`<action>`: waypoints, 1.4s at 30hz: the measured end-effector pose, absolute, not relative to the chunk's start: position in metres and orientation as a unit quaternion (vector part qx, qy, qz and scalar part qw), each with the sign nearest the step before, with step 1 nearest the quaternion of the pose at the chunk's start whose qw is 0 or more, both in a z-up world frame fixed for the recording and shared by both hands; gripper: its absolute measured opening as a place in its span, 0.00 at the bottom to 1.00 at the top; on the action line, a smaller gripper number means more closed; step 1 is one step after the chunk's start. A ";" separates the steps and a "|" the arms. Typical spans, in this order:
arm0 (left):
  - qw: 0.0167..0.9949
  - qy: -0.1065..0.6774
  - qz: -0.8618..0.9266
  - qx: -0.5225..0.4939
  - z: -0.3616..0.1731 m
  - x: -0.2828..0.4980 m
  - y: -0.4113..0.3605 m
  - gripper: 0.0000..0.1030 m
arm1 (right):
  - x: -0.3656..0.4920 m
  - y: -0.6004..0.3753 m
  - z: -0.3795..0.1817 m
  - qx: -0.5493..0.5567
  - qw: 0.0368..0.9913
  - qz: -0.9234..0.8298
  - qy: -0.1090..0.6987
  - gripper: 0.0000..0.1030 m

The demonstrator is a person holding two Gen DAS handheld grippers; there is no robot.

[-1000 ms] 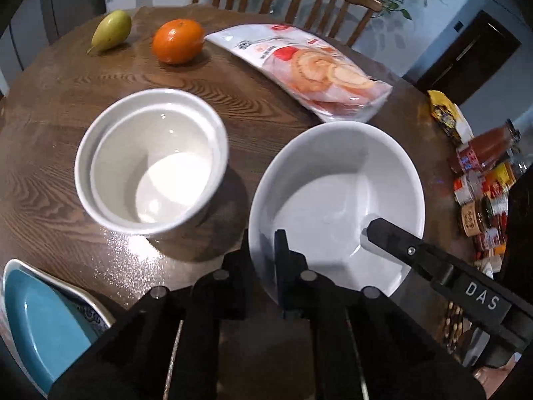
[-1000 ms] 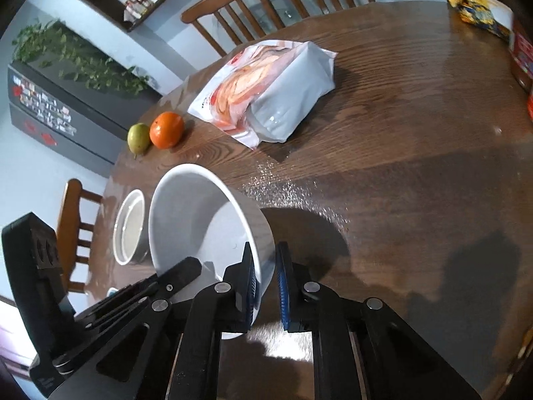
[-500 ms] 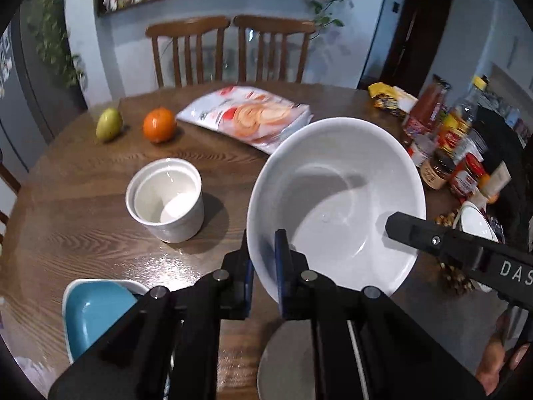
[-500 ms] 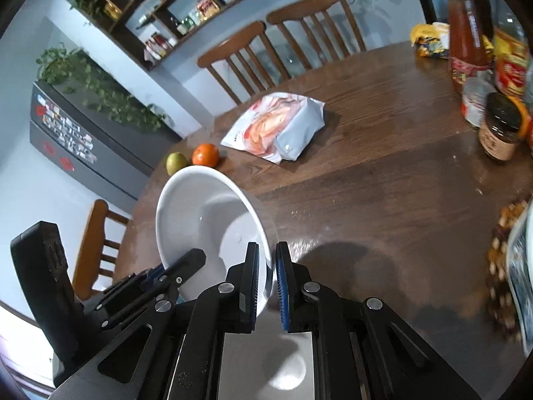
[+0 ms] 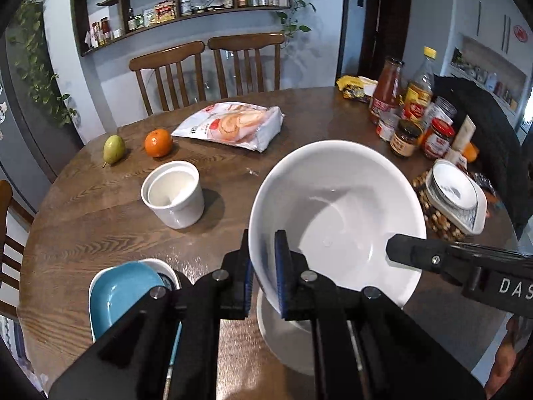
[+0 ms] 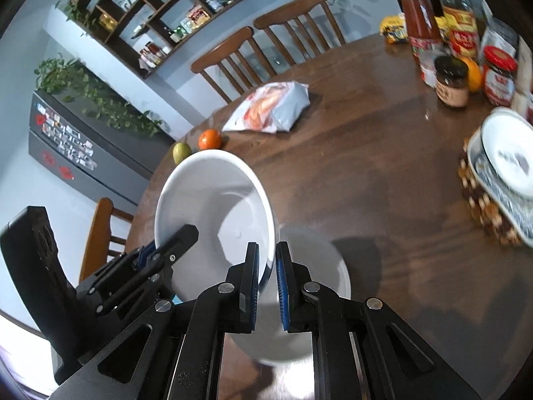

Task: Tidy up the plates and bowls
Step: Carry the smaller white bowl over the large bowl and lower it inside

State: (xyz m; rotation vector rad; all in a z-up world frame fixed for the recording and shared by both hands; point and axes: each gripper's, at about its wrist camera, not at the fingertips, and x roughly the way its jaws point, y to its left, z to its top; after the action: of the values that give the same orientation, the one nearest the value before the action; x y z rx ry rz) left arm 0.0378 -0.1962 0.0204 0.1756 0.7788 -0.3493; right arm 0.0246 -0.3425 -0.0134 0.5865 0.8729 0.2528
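- Our left gripper (image 5: 263,268) pinches the big white bowl (image 5: 336,213) by its rim, centre frame (tilted).
- Our right gripper (image 6: 266,276) pinches the opposite rim.

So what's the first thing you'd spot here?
The big white bowl, tilted up off the table, pinched at opposite rims by the left gripper and the right gripper. Behind it sit a white cup, an orange and a pear.

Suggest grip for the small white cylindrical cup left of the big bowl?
Pinch the small white cup at its rim wall from above, one finger inside, one outside. It stands upright and open-topped on the table, clear space around it.
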 end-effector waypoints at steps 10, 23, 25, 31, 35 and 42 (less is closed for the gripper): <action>0.896 0.385 -0.193 0.107 0.005 0.015 -0.201 0.09 | -0.002 -0.338 -0.030 0.287 0.847 0.094 0.437 0.13; 0.889 0.399 -0.197 0.108 -0.008 0.011 -0.197 0.09 | -0.008 -0.331 -0.041 0.286 0.840 0.085 0.454 0.13; 0.889 0.400 -0.197 0.108 -0.008 0.010 -0.197 0.09 | -0.007 -0.330 -0.042 0.285 0.839 0.085 0.455 0.13; 0.887 0.402 -0.198 0.108 -0.010 0.009 -0.196 0.09 | -0.008 -0.329 -0.042 0.286 0.839 0.084 0.456 0.13; 0.886 0.405 -0.200 0.109 -0.011 0.008 -0.196 0.09 | -0.009 -0.328 -0.042 0.281 0.840 0.081 0.457 0.13; 0.880 0.414 -0.205 0.110 -0.016 0.009 -0.200 0.10 | -0.012 -0.329 -0.045 0.282 0.838 0.072 0.461 0.13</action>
State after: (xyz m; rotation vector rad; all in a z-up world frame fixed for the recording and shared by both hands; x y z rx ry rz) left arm 0.0089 -0.1997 -0.0159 0.2303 0.8618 -0.4271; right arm -0.0121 -0.3288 -0.0451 0.5955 0.9751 0.1520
